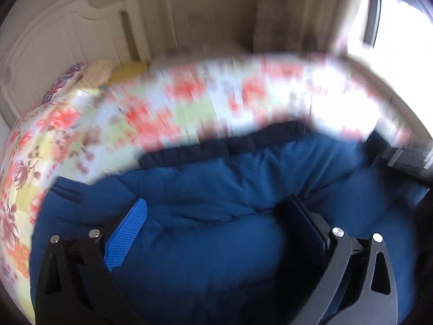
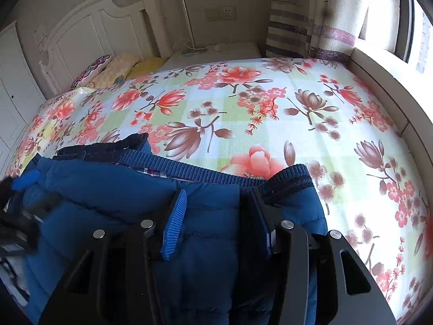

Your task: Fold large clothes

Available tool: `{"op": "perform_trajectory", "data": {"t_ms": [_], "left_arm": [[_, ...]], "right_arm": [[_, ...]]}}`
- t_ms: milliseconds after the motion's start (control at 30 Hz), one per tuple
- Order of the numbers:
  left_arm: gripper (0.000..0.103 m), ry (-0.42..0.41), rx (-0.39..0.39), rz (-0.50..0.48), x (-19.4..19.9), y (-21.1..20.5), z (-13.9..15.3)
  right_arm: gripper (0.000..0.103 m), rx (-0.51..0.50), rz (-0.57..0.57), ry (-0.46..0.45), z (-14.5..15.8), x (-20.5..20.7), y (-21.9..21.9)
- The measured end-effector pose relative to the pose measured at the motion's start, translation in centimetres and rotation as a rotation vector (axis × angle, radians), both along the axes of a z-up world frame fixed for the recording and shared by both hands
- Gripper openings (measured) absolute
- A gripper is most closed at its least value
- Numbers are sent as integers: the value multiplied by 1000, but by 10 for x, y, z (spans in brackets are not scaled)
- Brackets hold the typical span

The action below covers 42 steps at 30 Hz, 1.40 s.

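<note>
- Straddling the blue padded jacket (image 1: 216,189) on the bed (image 1: 67,135), the left tool (image 1: 219,230) is standing spread, gripping nothing; blur is hiding detail.
- Pinching the jacket's bulk below its ribbed hem (image 2: 216,173), the right tool (image 2: 216,216) is needing a firm, even hold, keeping the hem straight for a clean fold.

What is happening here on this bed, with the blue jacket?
A person is folding a padded blue jacket on a floral bedsheet, using two handheld grippers. The right gripper is closed on the jacket near its ribbed hem. The left gripper straddles the padding, jaws wide; that view is blurred.
</note>
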State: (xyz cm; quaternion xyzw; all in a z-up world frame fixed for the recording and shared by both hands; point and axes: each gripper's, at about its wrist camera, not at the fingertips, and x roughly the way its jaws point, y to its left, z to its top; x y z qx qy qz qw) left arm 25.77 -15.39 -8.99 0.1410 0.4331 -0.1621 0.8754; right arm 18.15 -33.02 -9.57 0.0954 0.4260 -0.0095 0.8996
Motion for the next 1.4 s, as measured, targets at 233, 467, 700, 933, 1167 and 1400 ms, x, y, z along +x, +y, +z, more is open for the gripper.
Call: {"op": "perform_trajectory", "data": {"t_ms": [233, 467, 700, 933, 1167, 1400], "left_arm": [[98, -17, -128, 98, 22, 61, 33], [99, 132, -345, 291, 67, 168, 2], [100, 69, -266, 289, 59, 154, 3], [100, 65, -280, 291, 57, 156, 4], [100, 61, -319, 292, 55, 162, 6], [98, -75, -335, 245, 1, 158, 49]], "right_arm": [[46, 5, 3, 0, -1, 0, -2], [46, 15, 4, -2, -1, -1, -4], [48, -137, -22, -46, 31, -21, 21], [78, -274, 377, -144, 57, -71, 162], [79, -245, 410, -50, 9, -61, 172], [79, -150, 280, -198, 67, -107, 103]]}}
